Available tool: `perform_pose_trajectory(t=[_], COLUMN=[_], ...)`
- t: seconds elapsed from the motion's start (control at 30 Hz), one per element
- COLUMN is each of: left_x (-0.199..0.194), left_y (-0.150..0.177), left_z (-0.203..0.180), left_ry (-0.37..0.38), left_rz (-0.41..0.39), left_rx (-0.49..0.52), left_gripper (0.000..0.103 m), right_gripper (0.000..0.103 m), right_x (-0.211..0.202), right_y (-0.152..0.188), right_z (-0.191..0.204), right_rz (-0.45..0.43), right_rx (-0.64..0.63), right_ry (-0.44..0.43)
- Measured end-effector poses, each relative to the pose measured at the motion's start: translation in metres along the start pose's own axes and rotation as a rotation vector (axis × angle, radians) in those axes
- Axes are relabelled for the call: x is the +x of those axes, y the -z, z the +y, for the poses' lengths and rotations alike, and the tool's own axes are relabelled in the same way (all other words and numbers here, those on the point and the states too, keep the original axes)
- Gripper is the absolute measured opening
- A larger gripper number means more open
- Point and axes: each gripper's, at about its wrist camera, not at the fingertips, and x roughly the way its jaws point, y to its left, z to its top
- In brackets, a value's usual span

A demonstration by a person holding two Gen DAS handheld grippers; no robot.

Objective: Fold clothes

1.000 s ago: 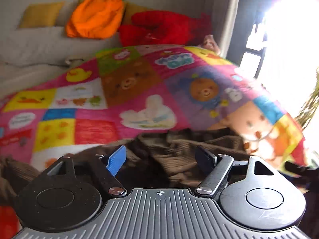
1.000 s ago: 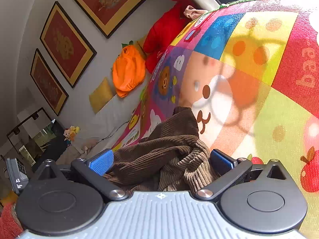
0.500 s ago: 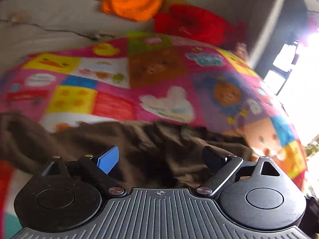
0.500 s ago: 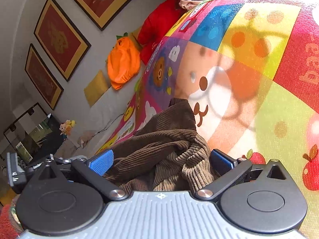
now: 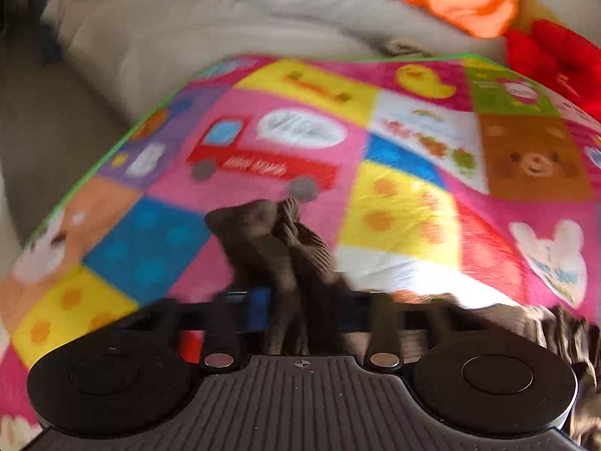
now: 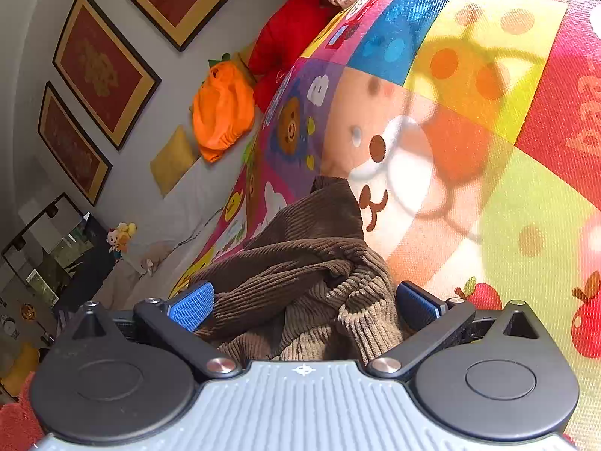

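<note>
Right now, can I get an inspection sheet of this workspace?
Surface: patchwork mat, partly sunlit.
Job's things: one brown garment, crumpled on the mat.
Clutter: orange cushion, red cushion, yellow cushion, all beyond the mat.
Grippers: left gripper shut on a bunch of garment, view blurred; right gripper open, garment between its pads.
Cables: perhaps one thin line on the sofa.
Surroundings: framed pictures on the wall; small plush.

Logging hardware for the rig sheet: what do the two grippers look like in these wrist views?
Both match: black linkage fingers on silver pivot pins, textured blue pads, two round black discs either side of a ribbed plate with a small crosshair mark. The right gripper has a grey plate; the left gripper has a darker one and is motion-blurred. No cables or sleeves visible.
</note>
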Motion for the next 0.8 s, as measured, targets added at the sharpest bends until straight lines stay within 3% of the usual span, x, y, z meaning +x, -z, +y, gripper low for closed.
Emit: perform_pose_trajectory(t=[0.1, 0.27, 0.37, 0.47, 0.57, 0.63, 0.8], left_x=[-0.034, -0.113, -0.136, -0.130, -0.114, -0.112, -0.121], left_y=[-0.001, 0.003, 0.022, 0.048, 0.077, 0.090, 0.106], left_z=[-0.027, -0.099, -0.151, -0.193, -0.215, -0.211, -0.166], left_ry=[0.078, 0.338, 0.499, 0.620, 0.717, 0.734, 0.734], left_rz=[-0.124, -0.330, -0.342, -0.261, -0.158, -0.120, -0.102], left_rx=[0.108, 0.293, 0.416, 0.507, 0.563, 0.565, 0.556], left_gripper=[0.014, 0.014, 0.014, 0.017, 0.046, 0.066, 0.091], right_gripper=[0.103, 0.103, 0.103, 0.103, 0.103, 0.103, 0.103], right_x=[0.001, 0.002, 0.003, 0.005, 0.008, 0.010, 0.009], right_y=[0.000, 0.000, -0.001, -0.002, -0.003, -0.005, -0.008], right_z=[0.000, 0.000, -0.002, -0.002, -0.002, -0.001, 0.001], right_rz=[-0.002, -0.003, 0.002, 0.025, 0.061, 0.081, 0.113], right_rx=[0.001, 0.002, 0.009, 0.012, 0.011, -0.001, -0.010], right_ry=[-0.002, -0.005, -0.007, -0.002, -0.004, -0.007, -0.020])
